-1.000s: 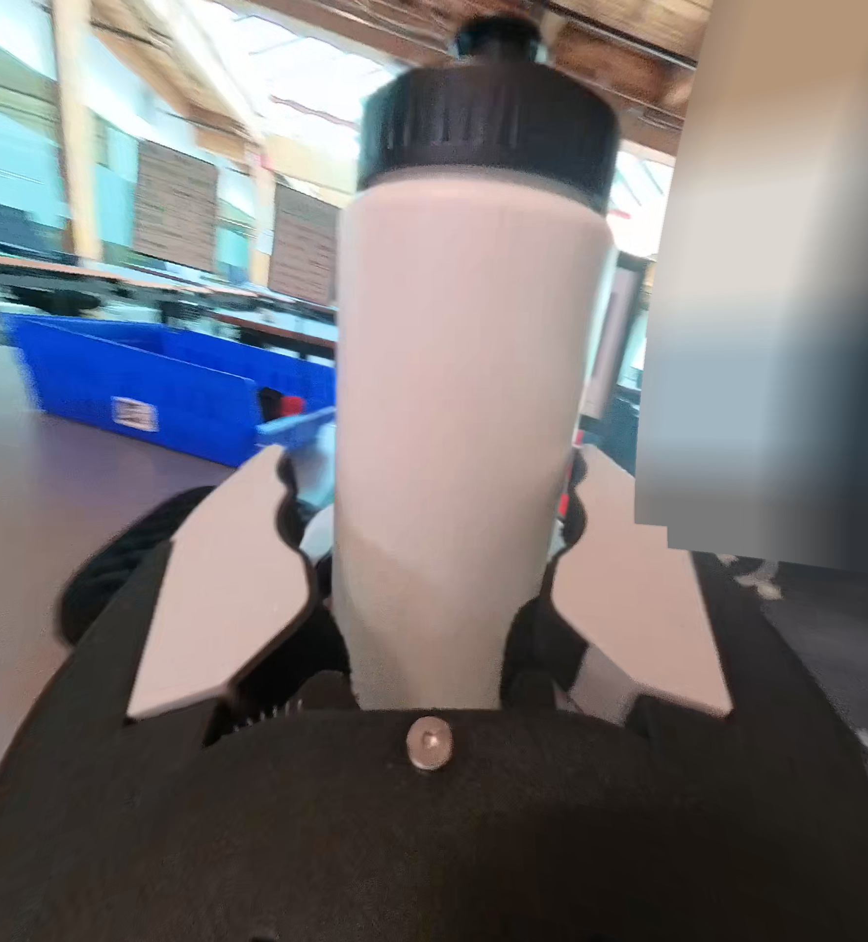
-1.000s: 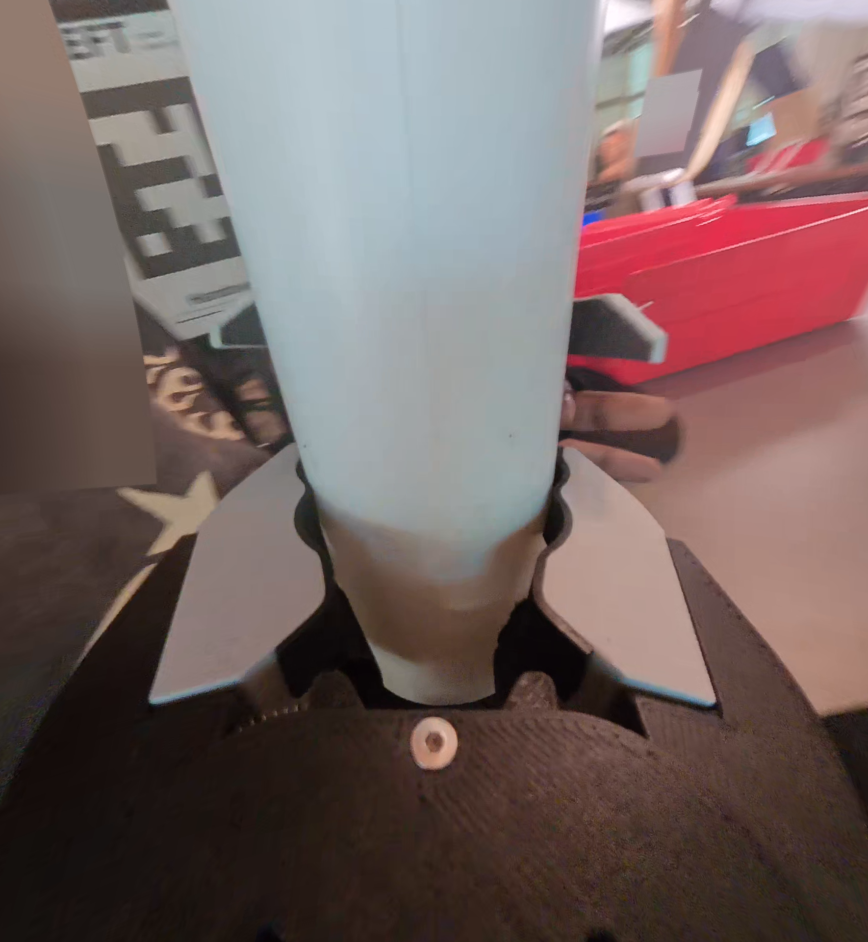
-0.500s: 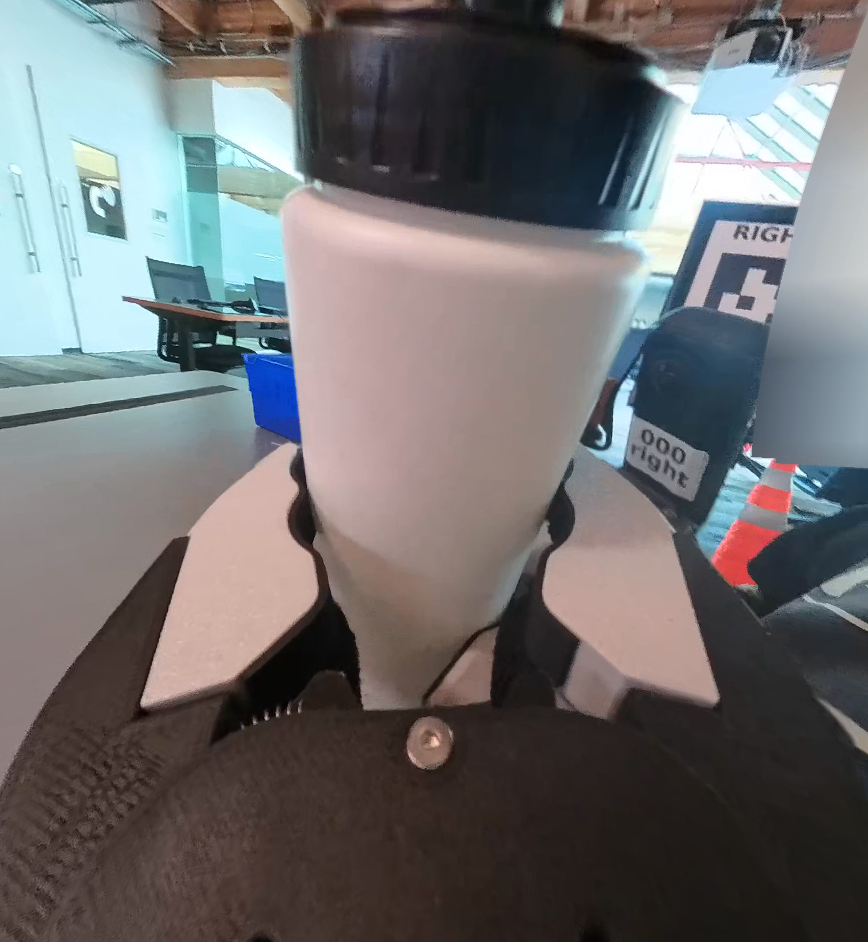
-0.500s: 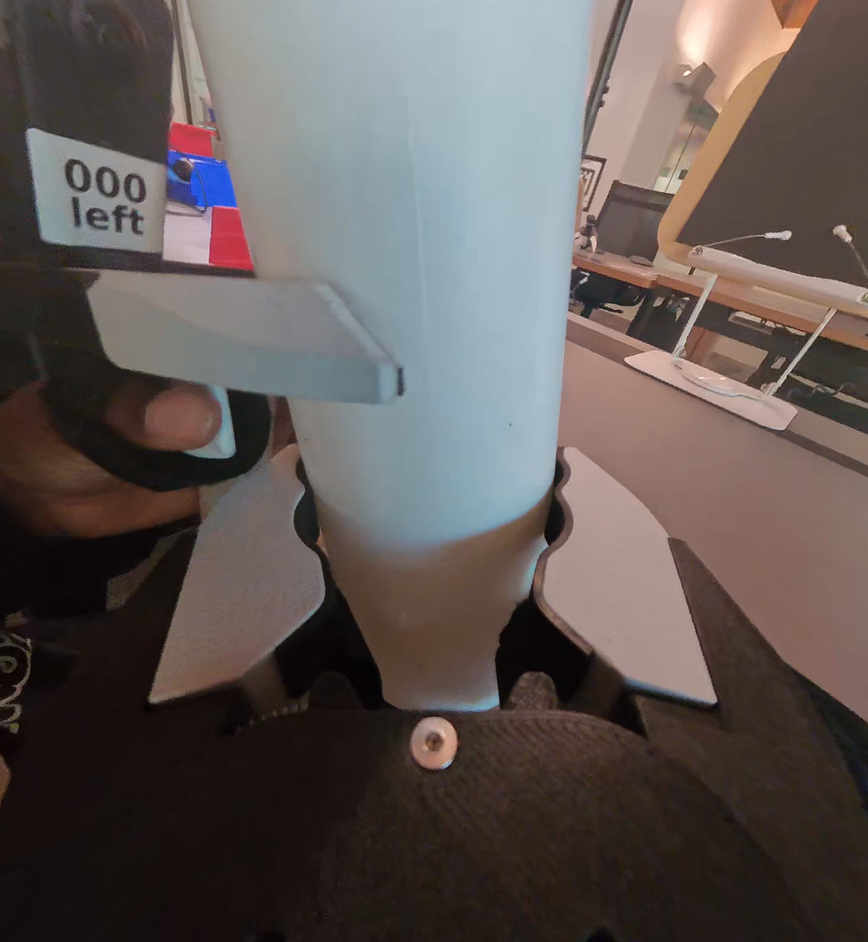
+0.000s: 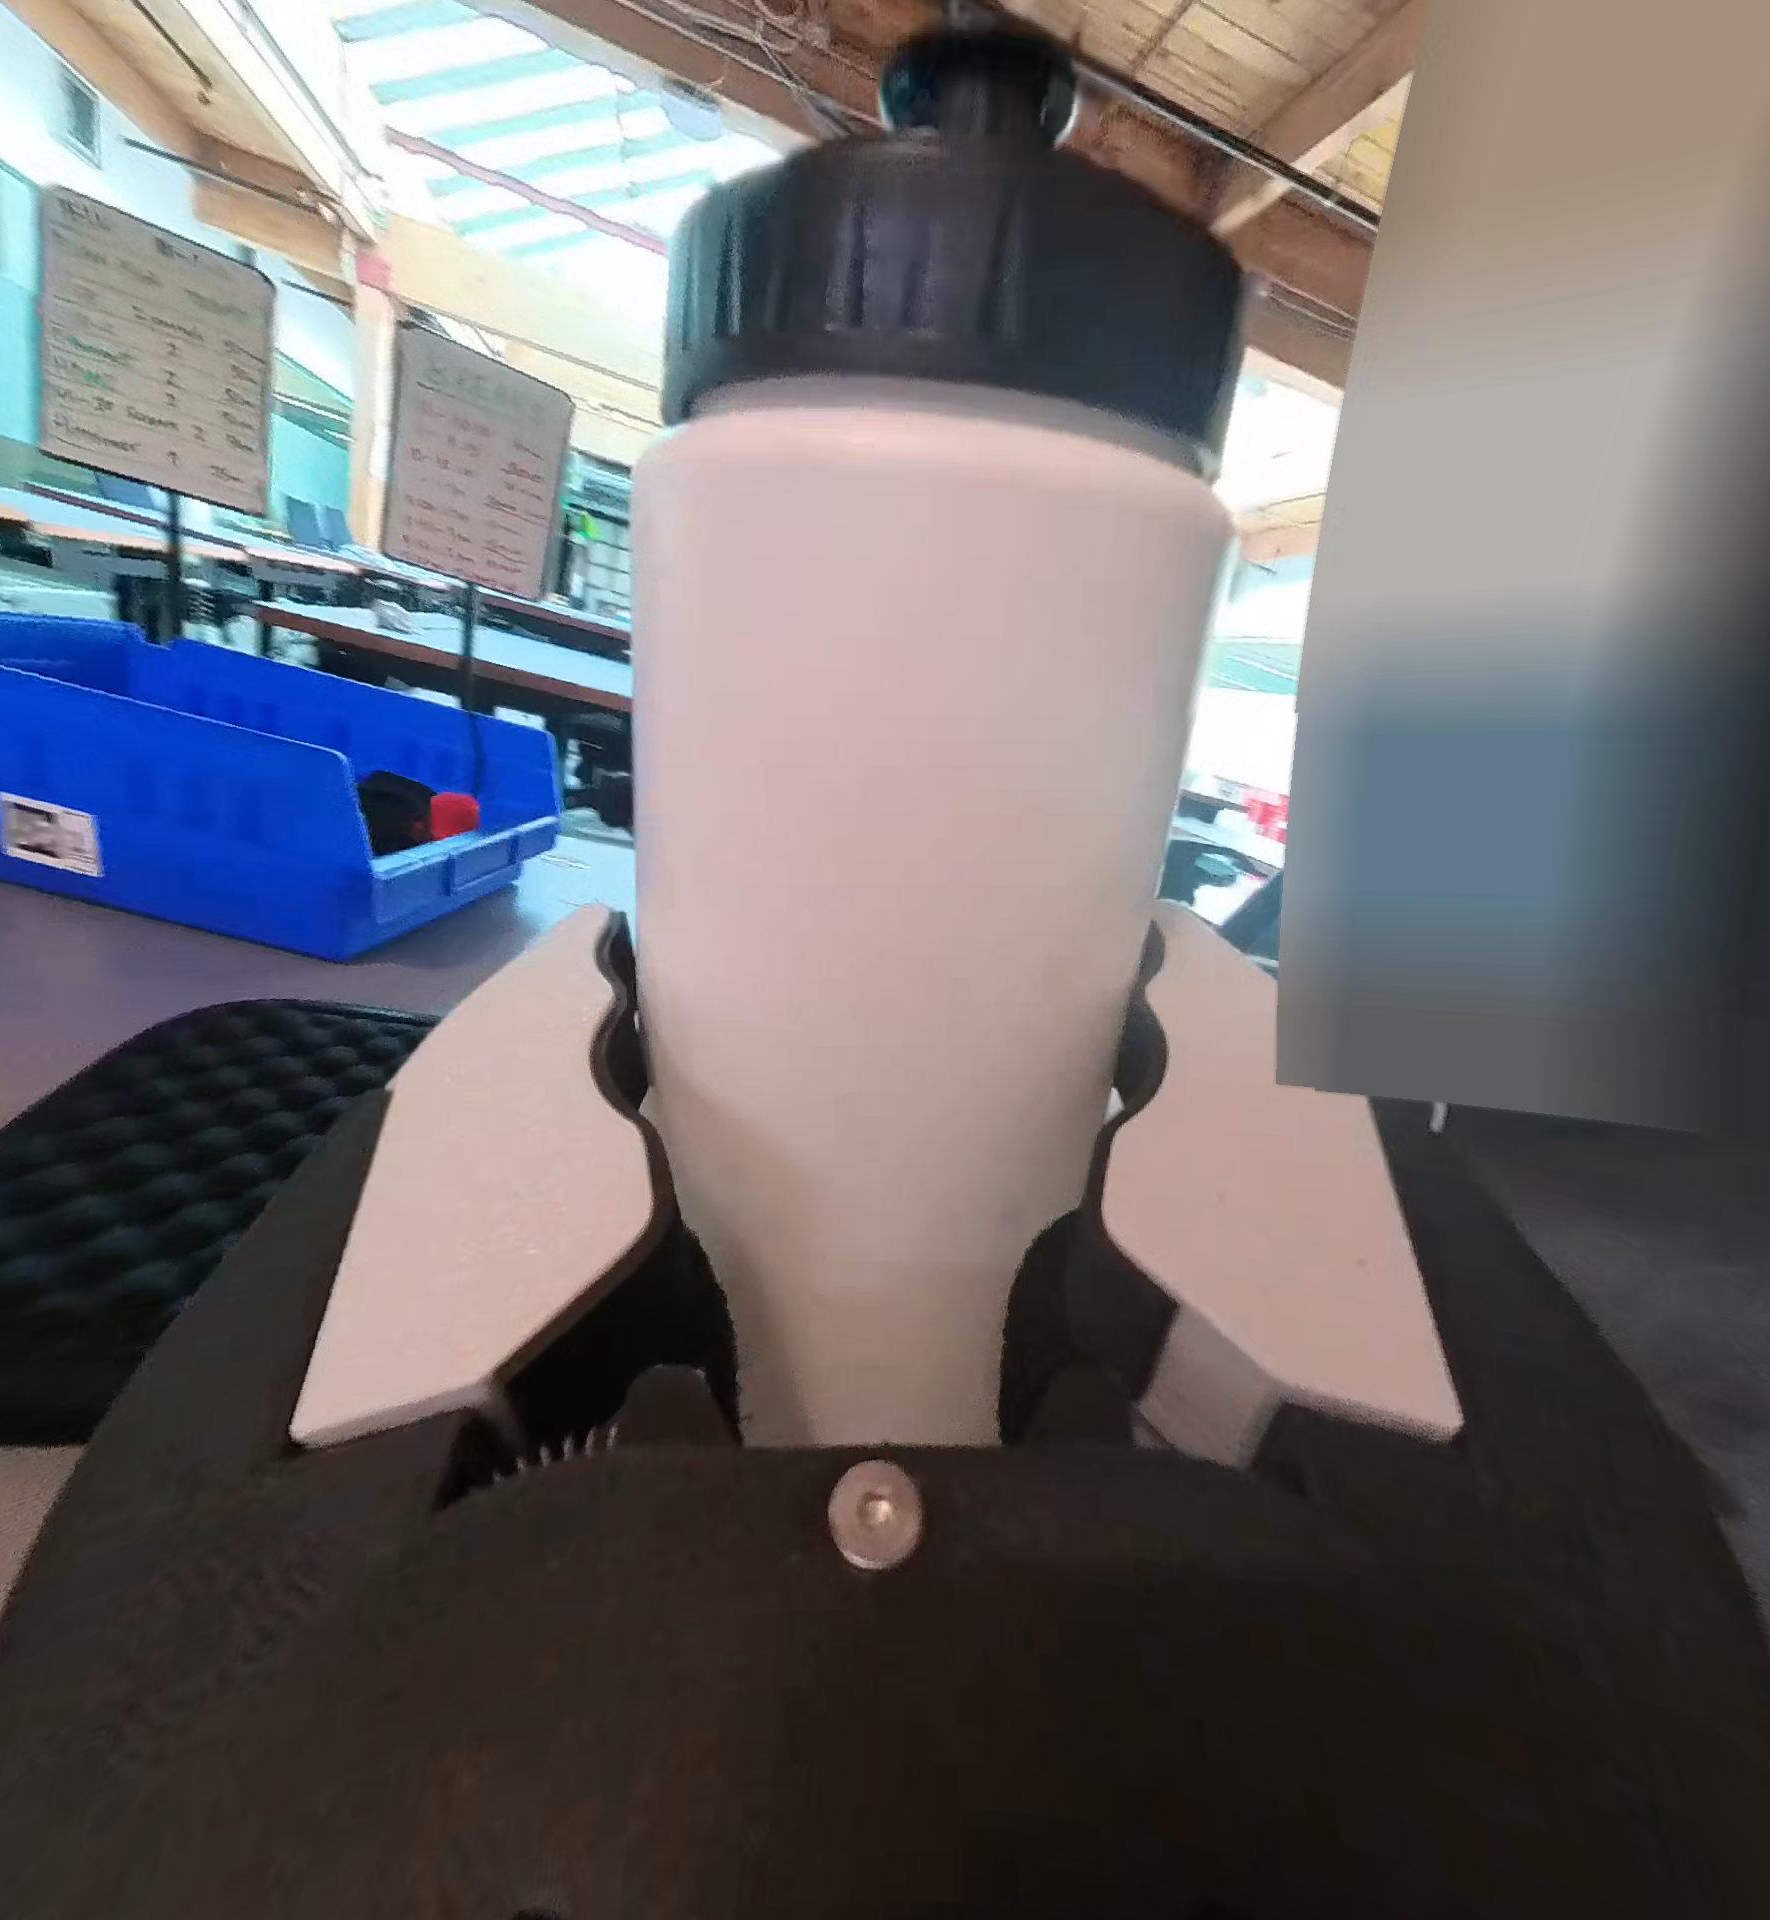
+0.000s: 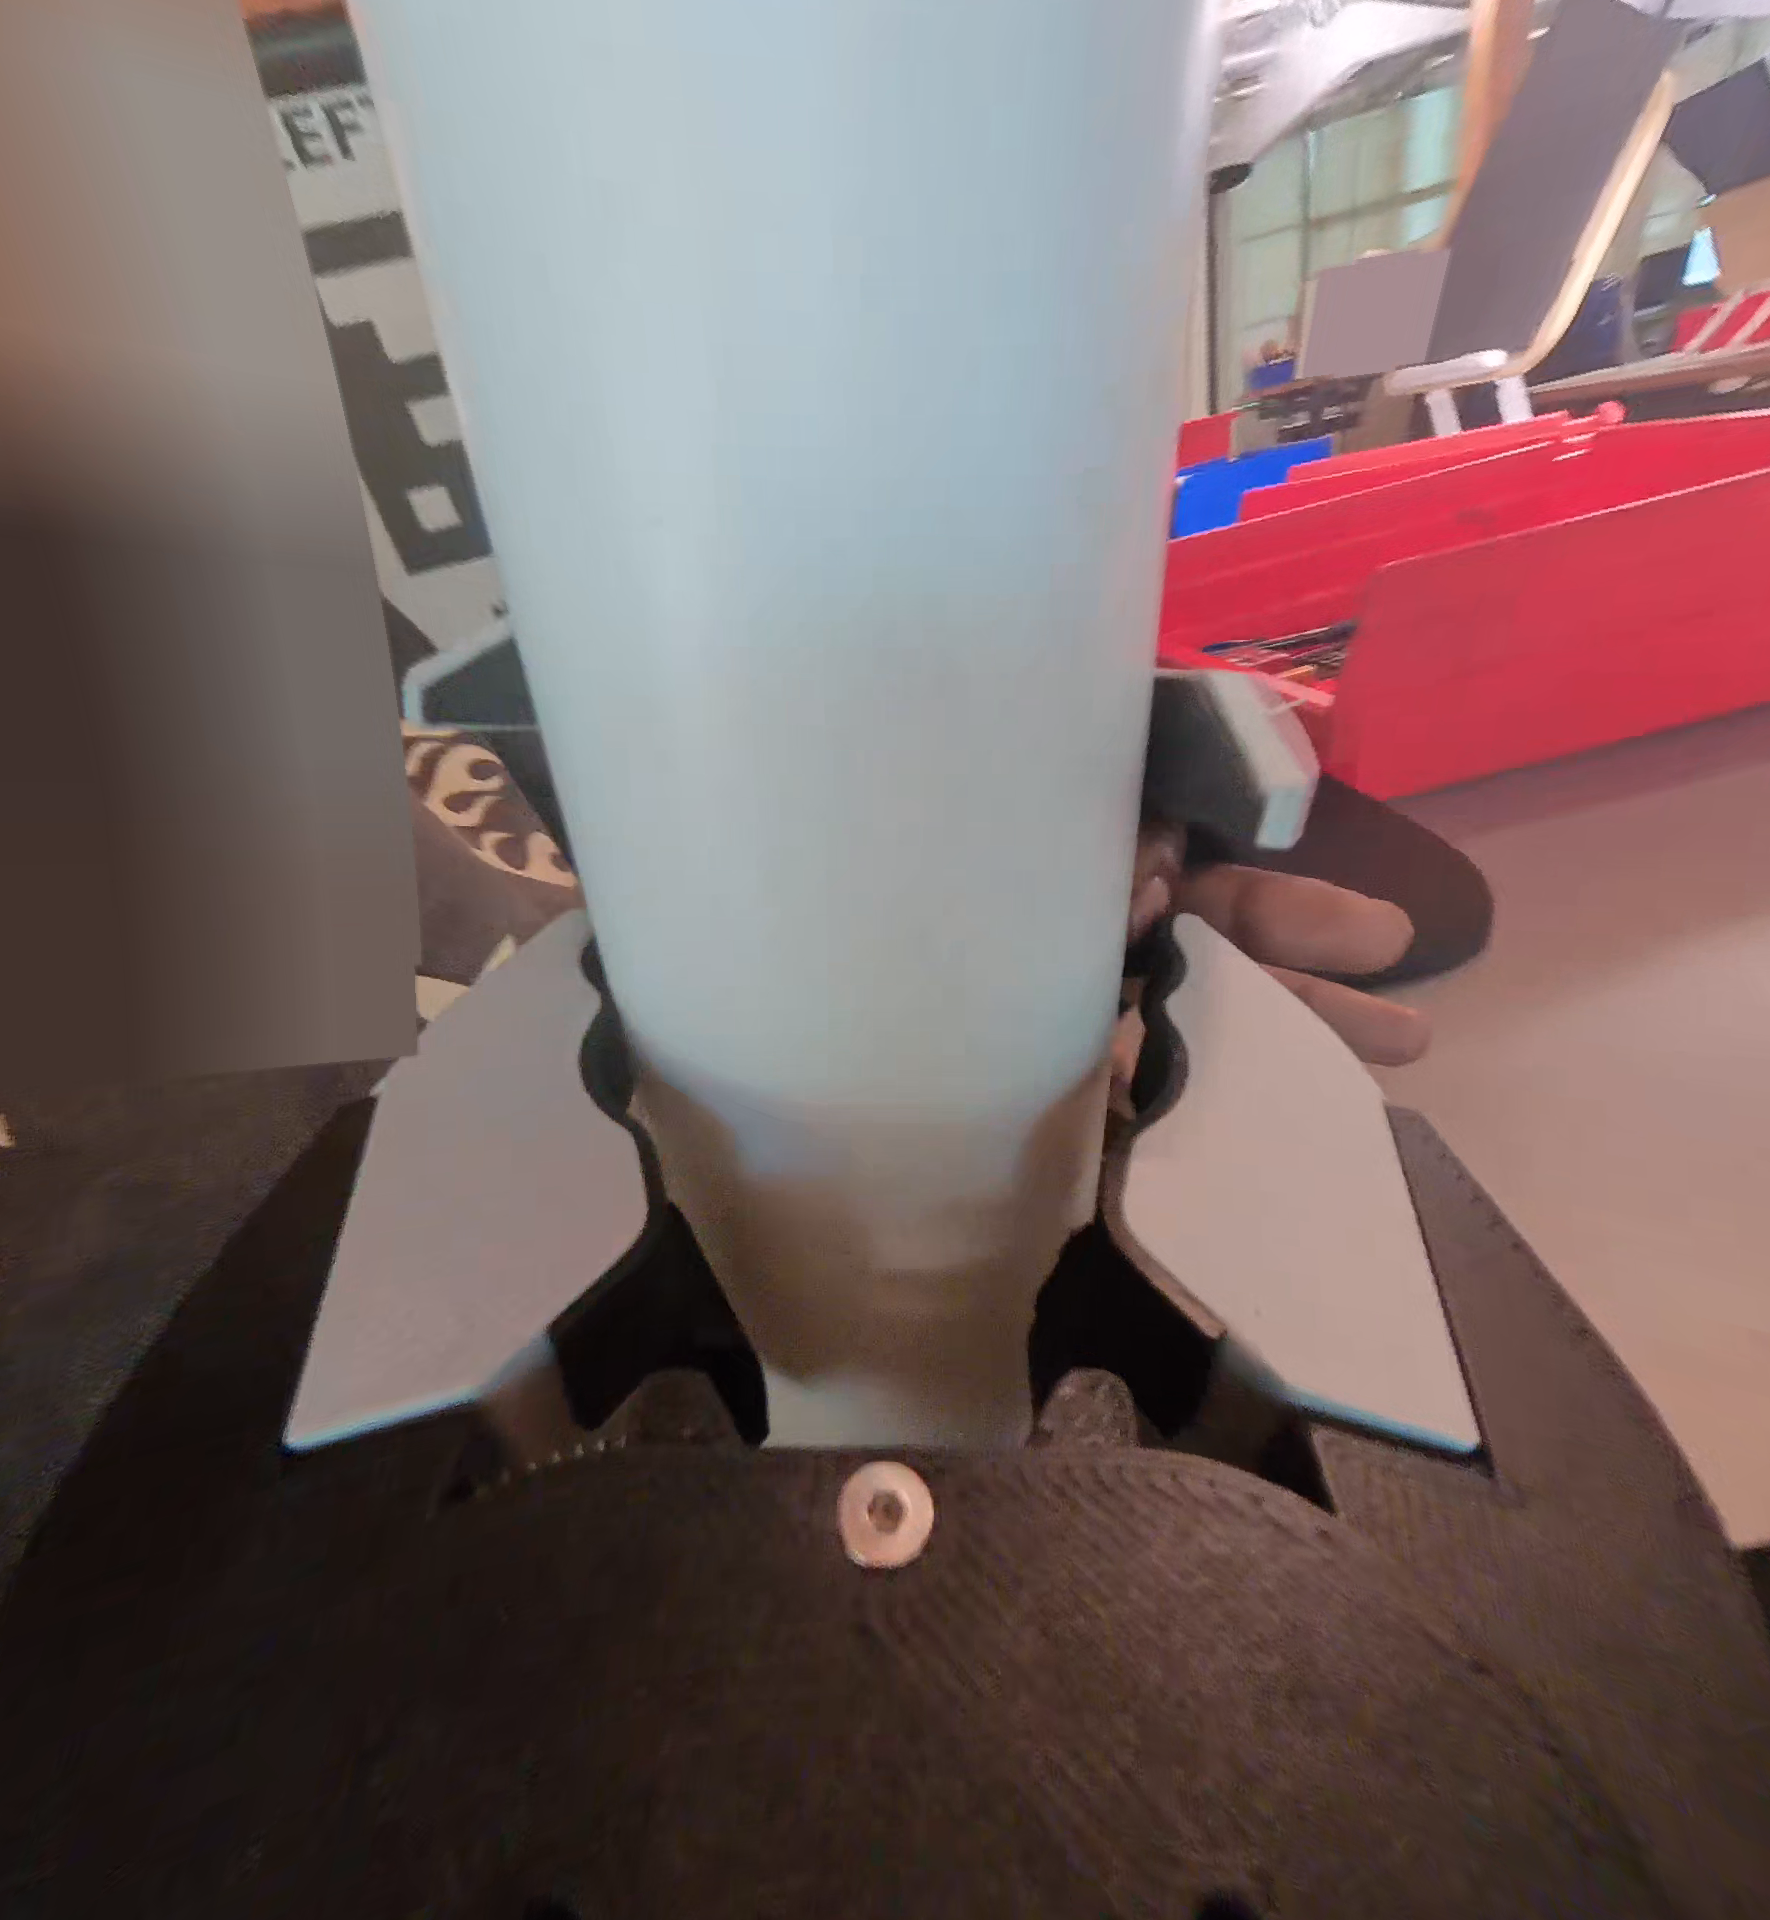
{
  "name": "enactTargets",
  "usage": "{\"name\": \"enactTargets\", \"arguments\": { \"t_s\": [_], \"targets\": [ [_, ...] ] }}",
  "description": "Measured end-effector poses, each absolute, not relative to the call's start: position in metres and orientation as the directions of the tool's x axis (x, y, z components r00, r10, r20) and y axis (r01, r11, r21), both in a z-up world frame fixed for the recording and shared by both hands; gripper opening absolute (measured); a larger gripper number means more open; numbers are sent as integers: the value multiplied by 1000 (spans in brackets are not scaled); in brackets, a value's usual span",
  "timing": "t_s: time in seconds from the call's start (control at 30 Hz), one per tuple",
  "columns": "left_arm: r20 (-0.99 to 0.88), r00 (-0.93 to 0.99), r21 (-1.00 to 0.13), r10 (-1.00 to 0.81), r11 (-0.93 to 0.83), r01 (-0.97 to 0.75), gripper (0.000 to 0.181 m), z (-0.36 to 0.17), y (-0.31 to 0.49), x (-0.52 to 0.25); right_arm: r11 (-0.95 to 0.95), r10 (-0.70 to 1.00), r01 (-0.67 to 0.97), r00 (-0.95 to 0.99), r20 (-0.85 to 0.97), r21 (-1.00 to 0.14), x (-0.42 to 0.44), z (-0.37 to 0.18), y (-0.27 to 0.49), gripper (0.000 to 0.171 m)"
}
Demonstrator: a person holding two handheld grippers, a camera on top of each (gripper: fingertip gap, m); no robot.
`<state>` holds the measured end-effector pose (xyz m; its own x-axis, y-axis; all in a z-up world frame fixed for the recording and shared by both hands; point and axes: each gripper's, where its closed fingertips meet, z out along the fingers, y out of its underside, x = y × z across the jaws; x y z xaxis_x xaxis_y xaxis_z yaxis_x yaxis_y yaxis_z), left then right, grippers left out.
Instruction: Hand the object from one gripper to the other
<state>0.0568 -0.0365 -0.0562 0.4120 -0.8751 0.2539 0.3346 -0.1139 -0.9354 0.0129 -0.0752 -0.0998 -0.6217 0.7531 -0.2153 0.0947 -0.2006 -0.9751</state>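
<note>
A white squeeze bottle (image 5: 912,727) with a black cap (image 5: 948,281) stands upright between the fingers of my left gripper (image 5: 886,987), which is shut on its lower body. In the right wrist view the same bottle (image 6: 819,540) fills the middle, its top out of frame. My right gripper (image 6: 870,997) is shut on it too, both fingers pressing its sides. One finger of the left gripper (image 6: 1265,769) and the hand (image 6: 1317,925) holding it show just behind the bottle on the right.
A blue bin (image 5: 185,800) with small black and red items sits on the grey table (image 5: 81,997) at left. A black textured mat (image 5: 102,1195) lies near my left gripper. Red bins (image 6: 1546,613) stand at right in the right wrist view. The grippers' ends are close to 6 centimeters from one another.
Both views have swung round since half a second ago and now face much as one second ago. The bottle stays between both pairs of fingers throughout.
</note>
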Motion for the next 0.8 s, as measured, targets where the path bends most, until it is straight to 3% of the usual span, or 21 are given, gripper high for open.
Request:
{"name": "enactTargets", "arguments": {
  "t_s": [0.1, 0.23, 0.37, 0.47, 0.57, 0.63, 0.7, 0.8],
  "targets": [
    [210, 549, -941, -809, -15, 338, 86, -53, -25, 41, -184, 812, 96, -546, -206, -978, 8, -102, -63, 87],
    [173, 694, -918, -699, 140, 370, 100, -38, -16, 19, -192, 893, 47, -406, -194, -980, 1, -100, -39, 86],
    [218, 791, -923, -571, 142, 357, 122, -41, -2, 6, -69, 991, 25, -117, -71, -997, -5, -102, -4, 87],
    [222, 839, -929, -496, 153, 336, 123, -44, 5, 7, 47, 998, 80, 47, 51, -996, -6, -108, 9, 87],
    [191, 884, -952, -426, 138, 272, 120, -52, 14, 12, 117, 988, 135, 87, 129, -984, -10, -116, 6, 87],
    [161, 897, -966, -412, 119, 228, 100, -59, 17, 14, 141, 984, 161, 86, 157, -977, -14, -122, 0, 87],
    [122, 896, -970, -426, 139, 198, 95, -60, 14, 13, 168, 978, 172, 97, 187, -971, -15, -123, -2, 87],
    [63, 861, -974, -505, 155, 163, 93, -53, 3, 13, 210, 978, 180, -43, 205, -961, -15, -123, -16, 85]
  ]
}}
